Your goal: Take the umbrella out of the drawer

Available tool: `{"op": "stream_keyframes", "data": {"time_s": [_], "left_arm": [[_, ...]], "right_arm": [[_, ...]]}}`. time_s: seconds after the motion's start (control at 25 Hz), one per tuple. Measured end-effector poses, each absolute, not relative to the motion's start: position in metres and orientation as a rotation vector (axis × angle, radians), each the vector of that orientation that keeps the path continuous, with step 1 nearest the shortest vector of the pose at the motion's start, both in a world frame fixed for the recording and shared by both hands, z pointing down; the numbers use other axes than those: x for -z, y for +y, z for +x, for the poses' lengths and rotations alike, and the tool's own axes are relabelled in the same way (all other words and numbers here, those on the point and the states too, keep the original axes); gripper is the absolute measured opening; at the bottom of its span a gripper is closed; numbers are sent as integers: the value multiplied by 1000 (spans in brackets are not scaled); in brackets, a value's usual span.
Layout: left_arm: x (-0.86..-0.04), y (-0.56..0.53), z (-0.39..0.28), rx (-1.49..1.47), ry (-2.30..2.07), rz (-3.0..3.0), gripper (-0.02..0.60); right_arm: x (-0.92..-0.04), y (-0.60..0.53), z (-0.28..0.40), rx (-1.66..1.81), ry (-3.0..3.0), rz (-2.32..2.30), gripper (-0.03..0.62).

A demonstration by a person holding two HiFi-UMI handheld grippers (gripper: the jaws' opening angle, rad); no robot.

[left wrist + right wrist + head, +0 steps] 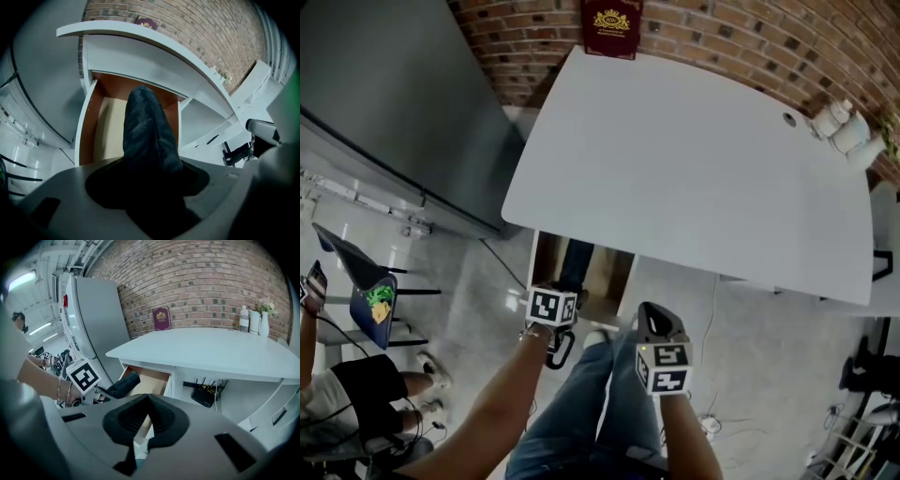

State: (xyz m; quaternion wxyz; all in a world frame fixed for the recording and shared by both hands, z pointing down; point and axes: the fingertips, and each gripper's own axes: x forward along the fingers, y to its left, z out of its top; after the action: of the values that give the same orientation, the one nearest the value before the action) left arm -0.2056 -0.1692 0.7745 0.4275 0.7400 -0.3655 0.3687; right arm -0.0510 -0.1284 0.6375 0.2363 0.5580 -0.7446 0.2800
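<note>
A dark folded umbrella (pixel 574 262) (pixel 147 136) is lifted out over the open wooden drawer (pixel 614 274) (pixel 105 126) under the white desk (pixel 694 169). My left gripper (pixel 566 293) (pixel 150 187) is shut on the umbrella's near end, and the rest sticks out ahead of the jaws, slanting upward. In the right gripper view the umbrella (pixel 123 384) shows beside the left gripper's marker cube (pixel 84 376), in front of the drawer (pixel 152 379). My right gripper (pixel 652 317) (pixel 147 401) hangs to the right of the drawer with its pads together and nothing between them.
A tall grey cabinet (pixel 394 112) stands left of the desk. On the desk against the brick wall are a red book (pixel 611 23) and white bottles (pixel 844 129). A router (pixel 208 394) sits under the desk. The wearer's legs (pixel 581 412) are below; another person (pixel 347 394) stands at the left.
</note>
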Motion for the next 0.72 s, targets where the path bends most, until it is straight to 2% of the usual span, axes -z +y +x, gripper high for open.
{"op": "stream_keyframes", "data": {"time_s": [0.72], "left_arm": [[-672, -111, -221, -770, -1050, 1928, 272]], "right_arm": [[-539, -93, -37, -560, -2159, 1514, -8]]}}
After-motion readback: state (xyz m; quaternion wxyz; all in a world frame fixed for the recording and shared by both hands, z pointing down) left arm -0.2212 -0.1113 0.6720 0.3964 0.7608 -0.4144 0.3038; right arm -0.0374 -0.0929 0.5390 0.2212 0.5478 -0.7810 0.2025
